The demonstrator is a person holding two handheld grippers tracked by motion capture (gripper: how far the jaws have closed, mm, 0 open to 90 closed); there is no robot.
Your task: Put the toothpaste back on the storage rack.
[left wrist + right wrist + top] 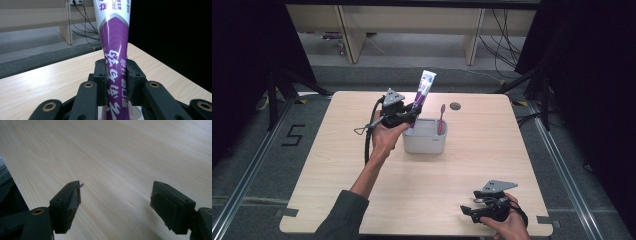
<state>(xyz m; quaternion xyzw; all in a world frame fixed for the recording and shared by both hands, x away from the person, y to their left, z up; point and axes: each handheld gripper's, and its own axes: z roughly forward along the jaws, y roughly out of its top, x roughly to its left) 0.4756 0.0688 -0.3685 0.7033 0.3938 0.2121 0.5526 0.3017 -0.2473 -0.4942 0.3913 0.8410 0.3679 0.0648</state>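
Toothpaste tube [424, 93] is clamped low on its body by the left gripper [412, 114], tilted over the near-left corner of the grey bin [424, 142] beside a pink toothbrush [442, 119]. If lowered askew, the rim could be caught or the toothbrush knocked. The right gripper [116, 202] is held open over the table [337, 165], near right.

Bare tabletop [462, 175] lies open between the grey tub [424, 142] with its upright toothbrush [442, 119] and the near edge.

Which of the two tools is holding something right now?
The left tool: its jaws clamp the purple toothpaste tube above the grey bin. The right tool is open over bare table.
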